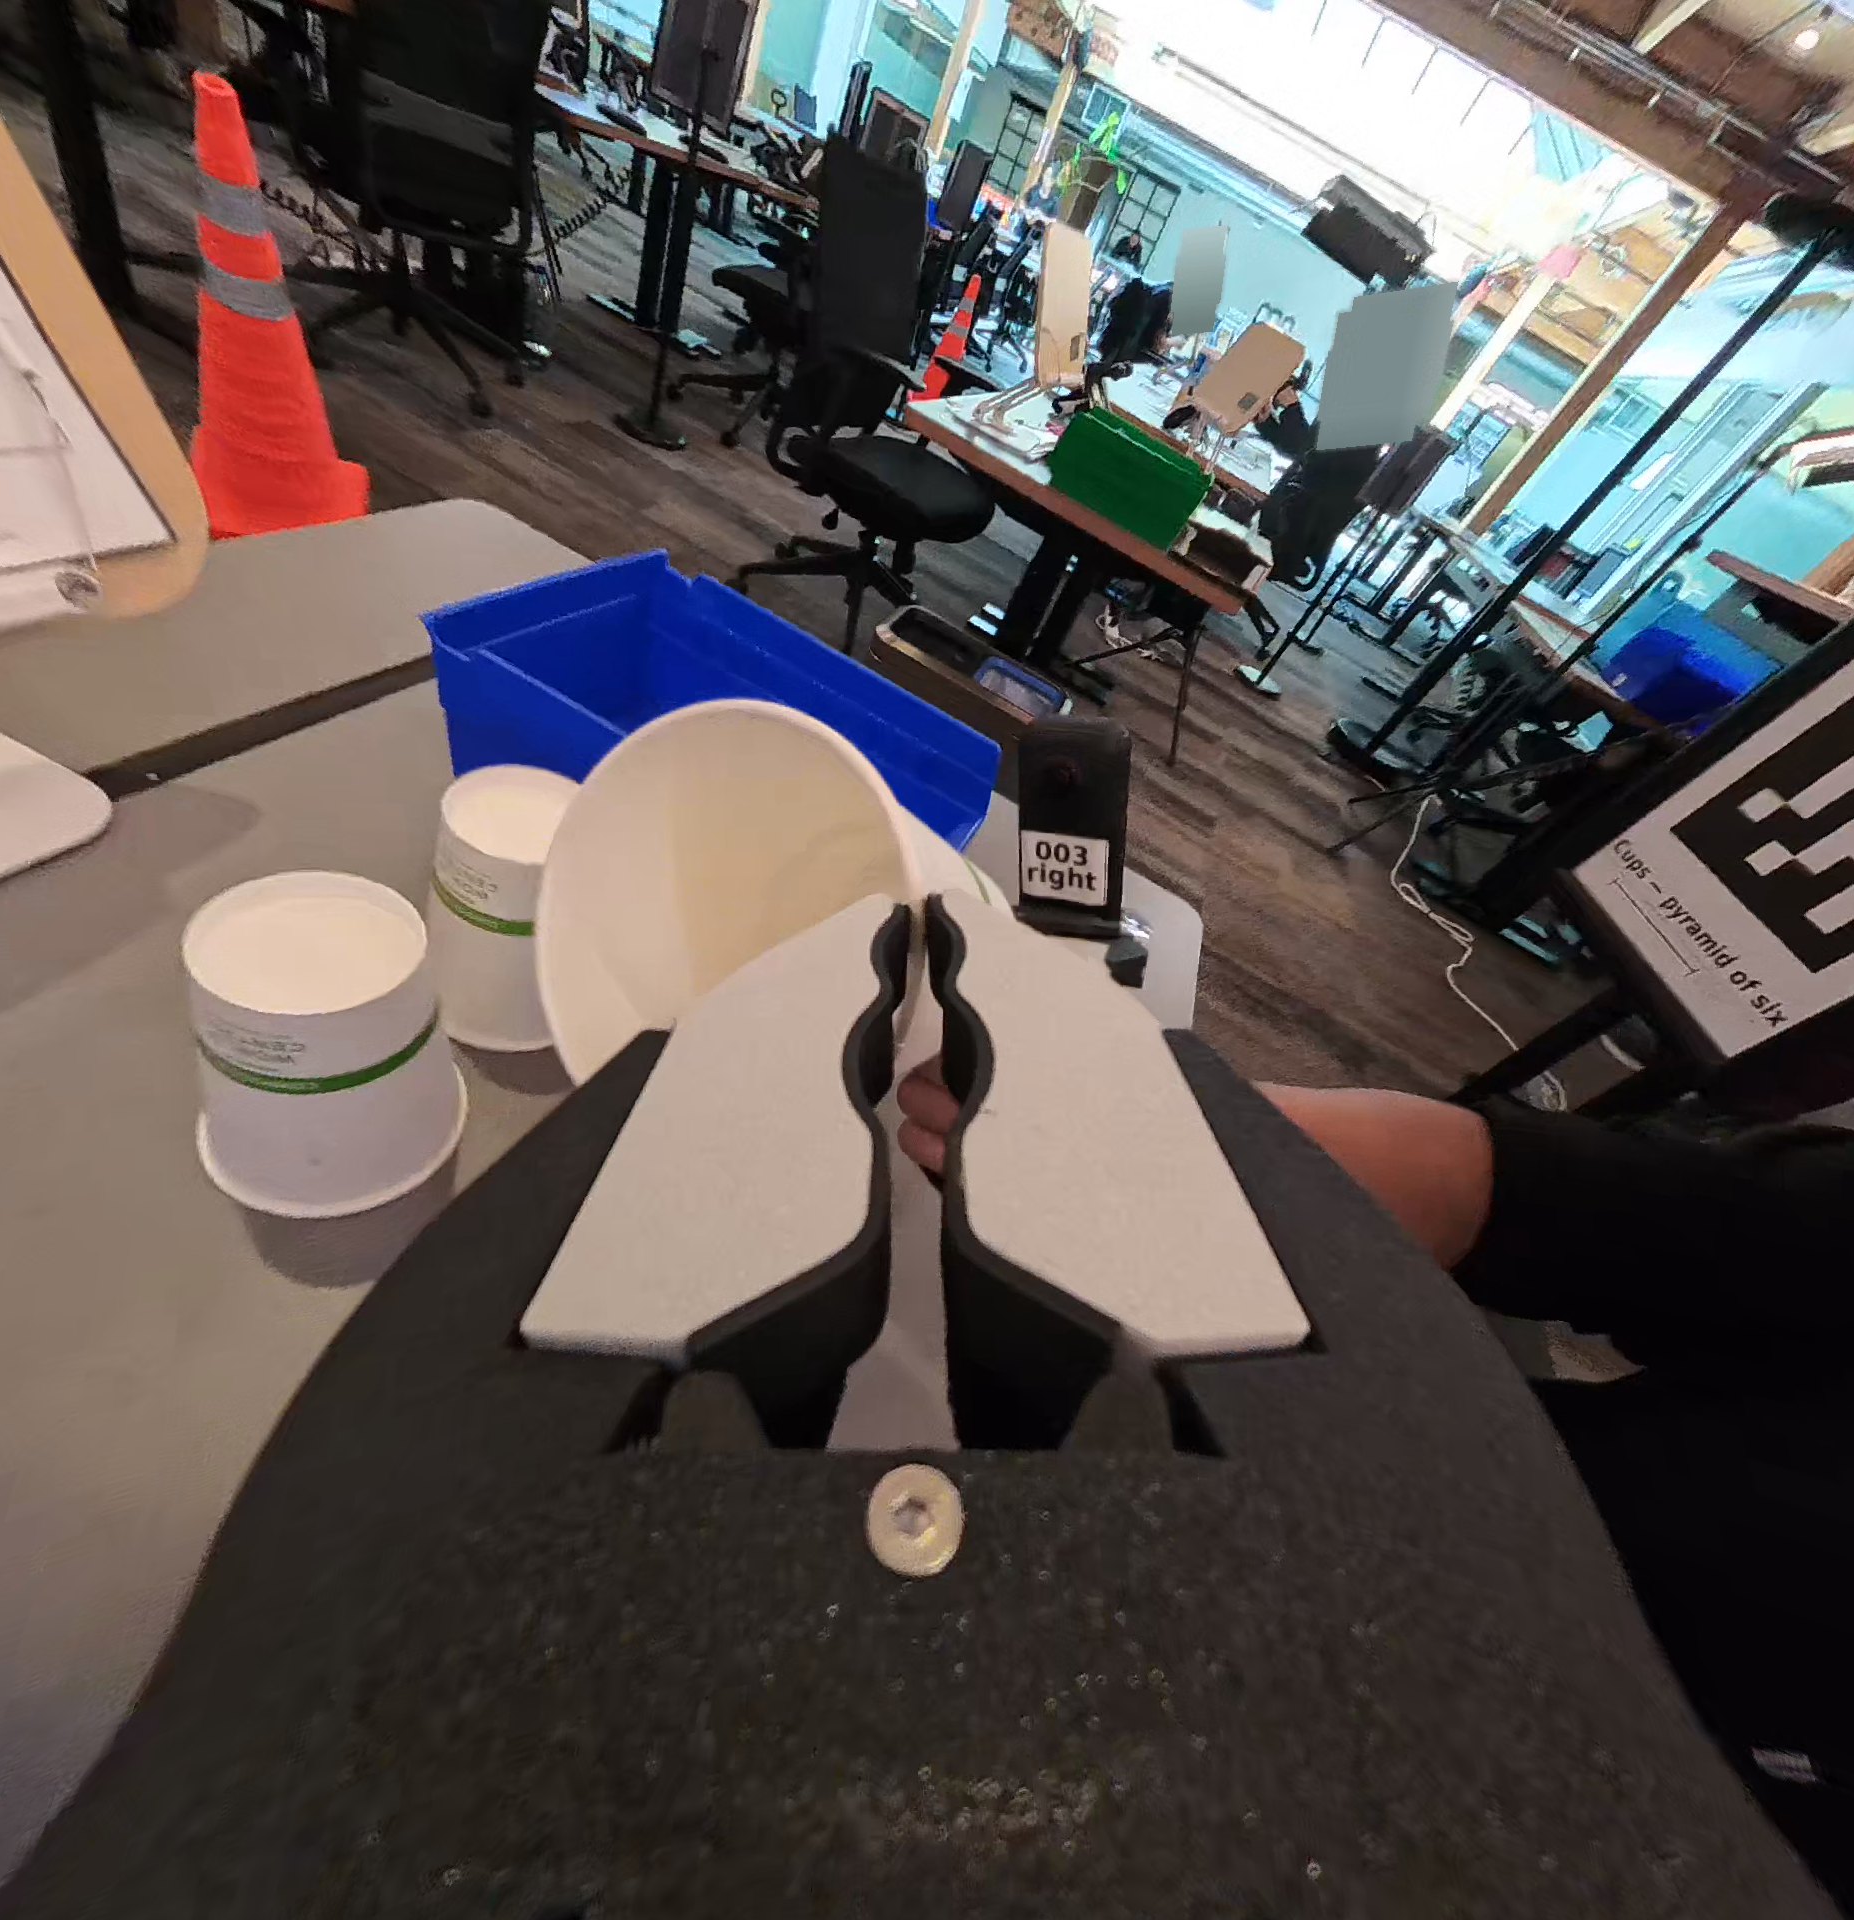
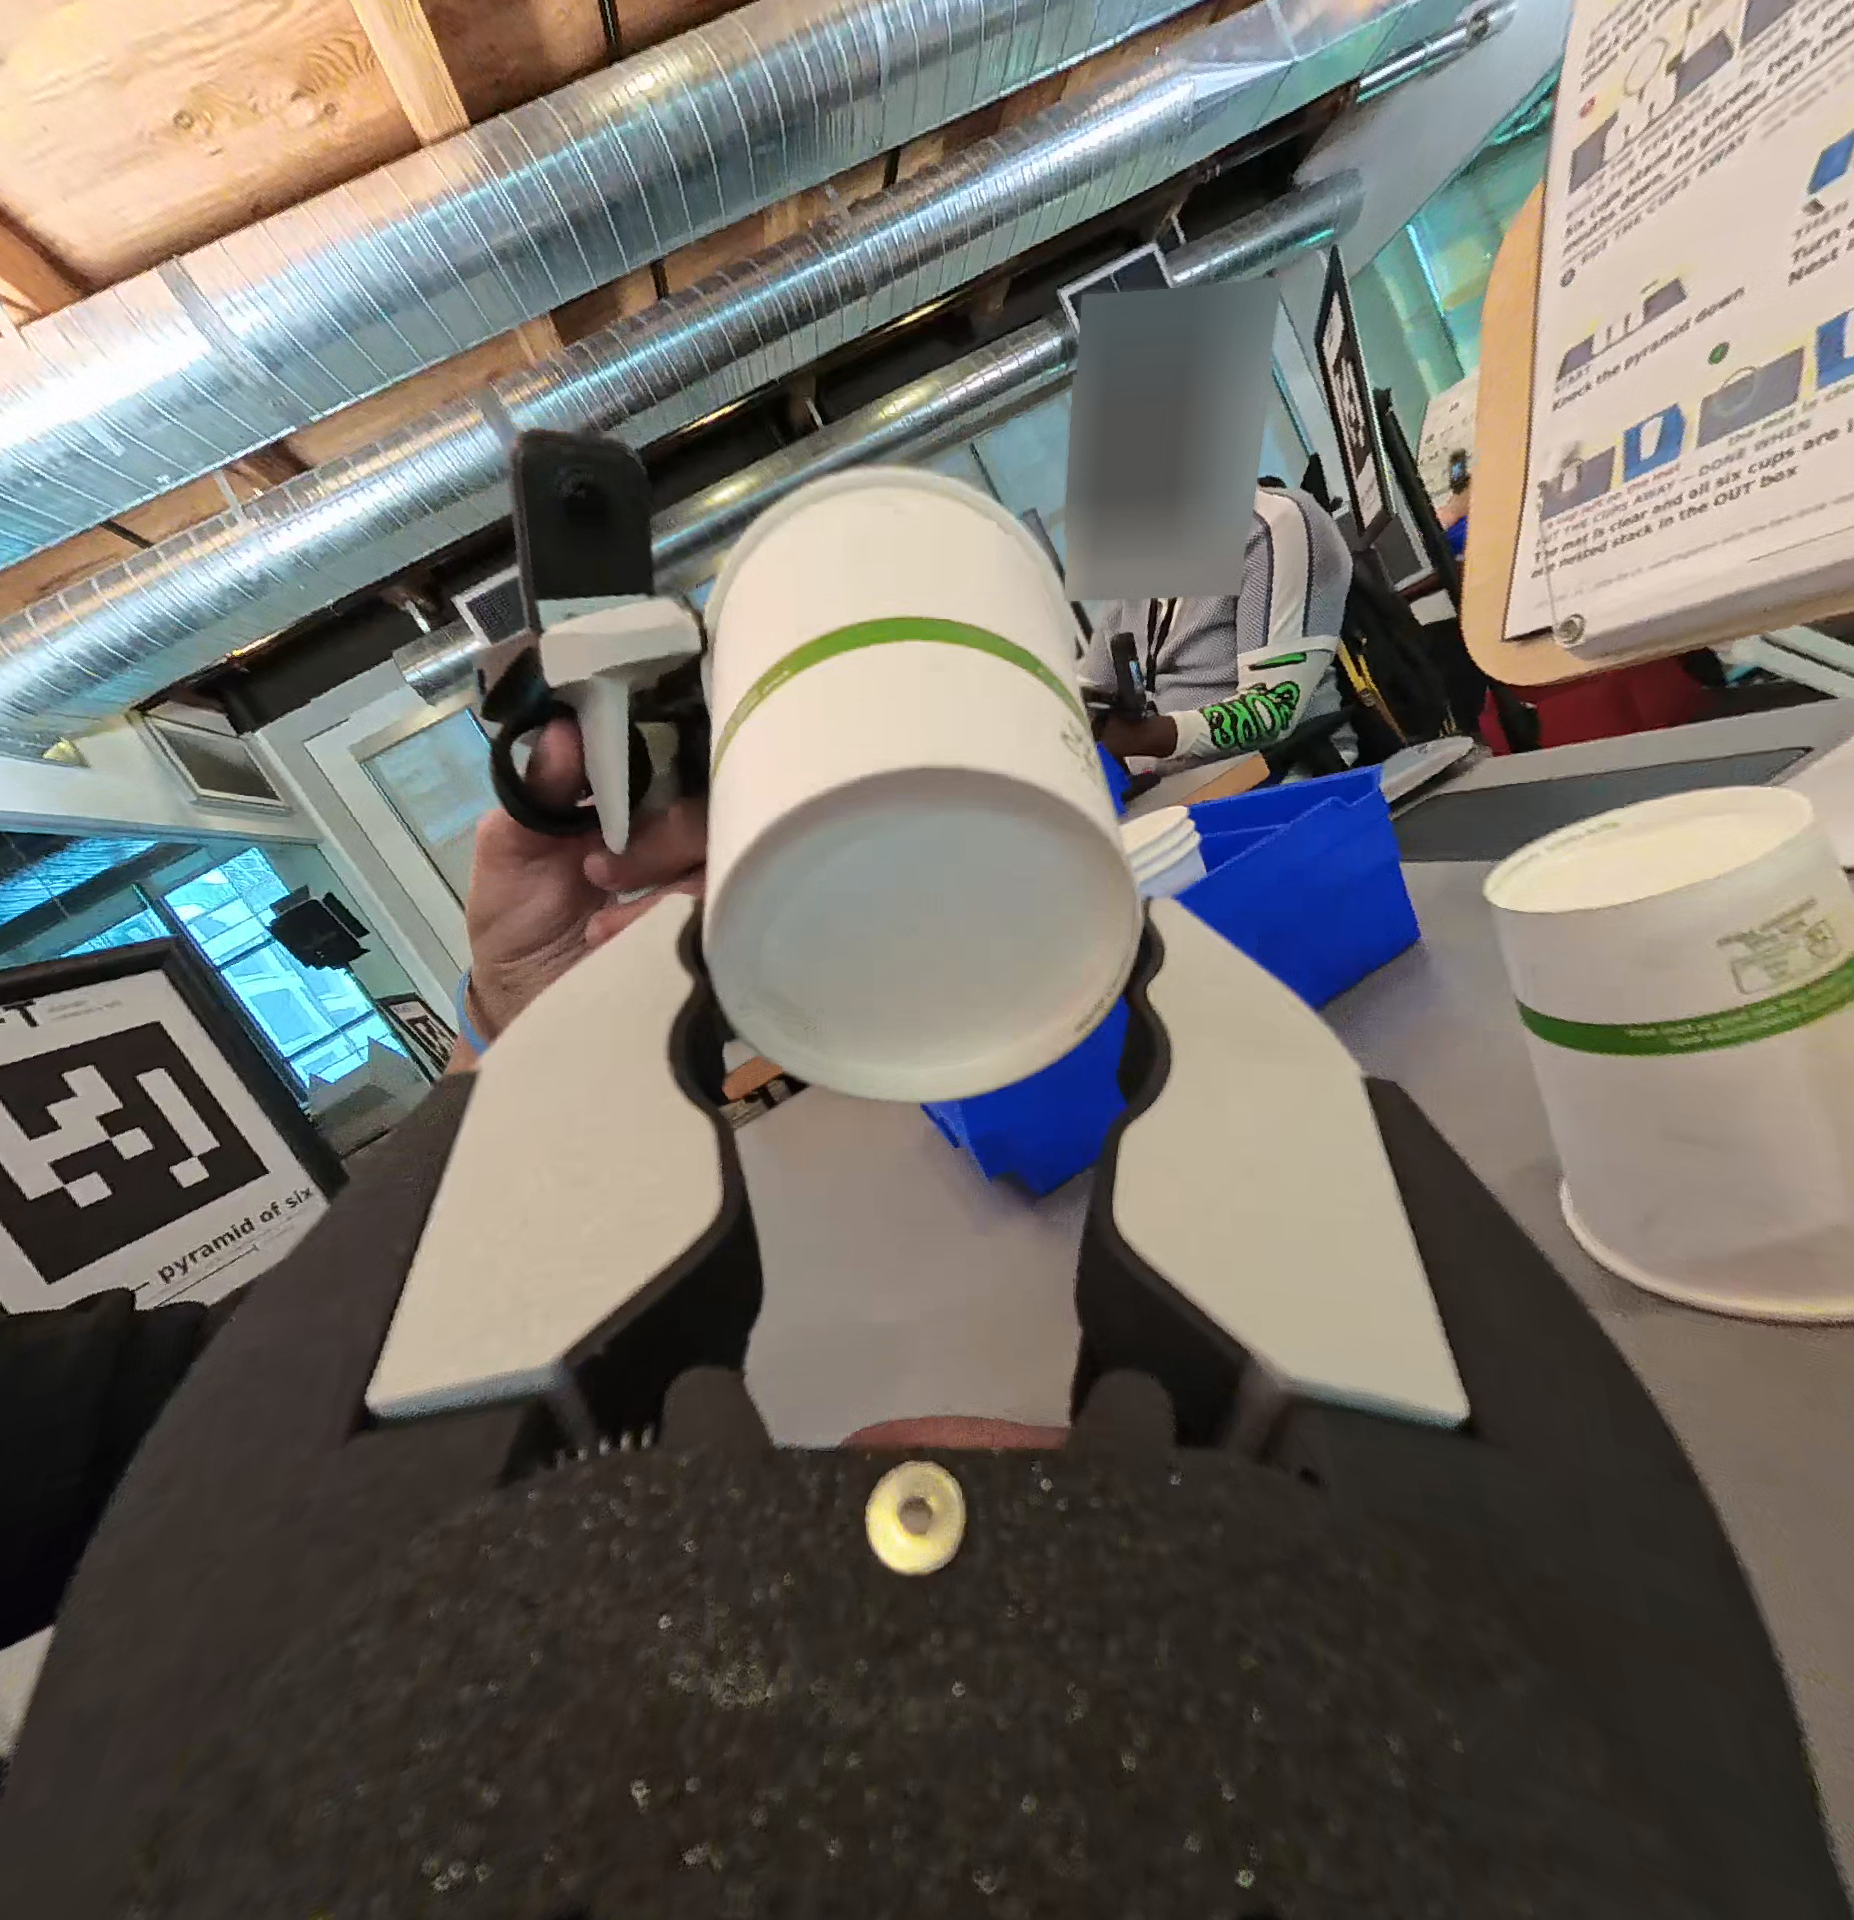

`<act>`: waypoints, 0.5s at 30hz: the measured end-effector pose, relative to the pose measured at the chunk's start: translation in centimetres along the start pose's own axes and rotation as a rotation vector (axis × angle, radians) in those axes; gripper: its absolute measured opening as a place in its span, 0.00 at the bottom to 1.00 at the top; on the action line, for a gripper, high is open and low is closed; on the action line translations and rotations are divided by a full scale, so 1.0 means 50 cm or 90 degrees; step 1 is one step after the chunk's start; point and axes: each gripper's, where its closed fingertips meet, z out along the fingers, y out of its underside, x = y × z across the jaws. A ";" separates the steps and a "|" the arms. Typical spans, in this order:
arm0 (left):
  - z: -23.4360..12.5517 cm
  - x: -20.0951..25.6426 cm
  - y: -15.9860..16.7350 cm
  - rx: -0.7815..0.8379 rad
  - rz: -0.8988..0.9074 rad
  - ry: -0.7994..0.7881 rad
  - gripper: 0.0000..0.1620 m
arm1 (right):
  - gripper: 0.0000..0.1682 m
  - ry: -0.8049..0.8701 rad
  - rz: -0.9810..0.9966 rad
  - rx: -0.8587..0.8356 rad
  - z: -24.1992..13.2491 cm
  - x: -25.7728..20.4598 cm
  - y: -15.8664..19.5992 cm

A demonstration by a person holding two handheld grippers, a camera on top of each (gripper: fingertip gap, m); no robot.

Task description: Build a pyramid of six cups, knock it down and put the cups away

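Though tilted, cup (image 1: 725, 862) within left claw (image 1: 923, 920)

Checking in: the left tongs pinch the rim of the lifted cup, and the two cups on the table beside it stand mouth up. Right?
Not quite. The two cups stand mouth down, bases up, as the left wrist view shows. The rest holds: the left tongs pinch the rim of the lifted cup, and those two stand on the table beside it.

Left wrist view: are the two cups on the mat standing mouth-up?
No. Both cups on the mat stand mouth-down, flat bases showing on top and wide rims on the grey mat.
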 end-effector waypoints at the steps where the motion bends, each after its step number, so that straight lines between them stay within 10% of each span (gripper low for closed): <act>1: 0.001 -0.005 0.010 -0.005 -0.005 -0.001 0.02 | 0.44 0.001 0.007 -0.010 -0.004 0.004 0.004; 5: -0.007 -0.025 0.040 -0.037 0.033 -0.048 0.04 | 0.44 0.025 0.015 -0.047 -0.009 0.017 0.017; 8: -0.027 -0.033 0.050 -0.075 0.074 -0.096 0.29 | 0.44 0.033 0.026 -0.066 -0.008 0.024 0.025; 15: -0.059 -0.021 0.120 -0.334 0.428 -0.262 0.49 | 0.44 0.061 0.038 -0.092 -0.009 0.045 0.041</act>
